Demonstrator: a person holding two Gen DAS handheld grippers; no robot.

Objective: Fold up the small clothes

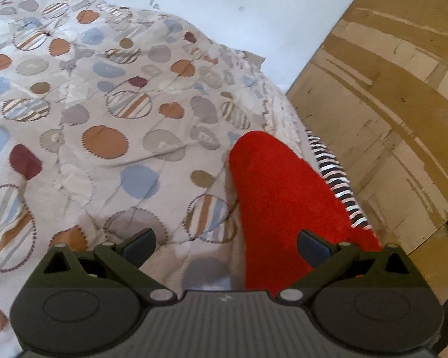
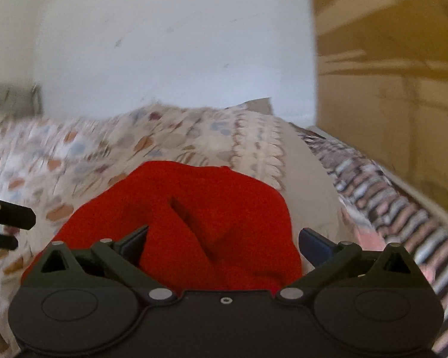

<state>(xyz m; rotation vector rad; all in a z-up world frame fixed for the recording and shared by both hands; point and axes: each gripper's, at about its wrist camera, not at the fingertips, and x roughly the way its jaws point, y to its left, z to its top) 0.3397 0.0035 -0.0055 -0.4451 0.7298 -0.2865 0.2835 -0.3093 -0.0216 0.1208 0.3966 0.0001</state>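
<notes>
One red garment [image 2: 194, 223] is lying on the bed near its right edge, its near end cut off behind both tool bodies, so its full outline is not showing. In the left wrist view its long axis is running from the tool away up the bed; in the right wrist view a fold is creasing its middle. The right view is blurring, making the quilt's [image 1: 104, 119] pattern hard to read there. One striped cloth [image 1: 340, 185] is peeking out along the bed's edge beside the garment. The left tool [image 1: 226, 246] and right tool [image 2: 223, 243] are both gaping wide, gripping nothing.
</notes>
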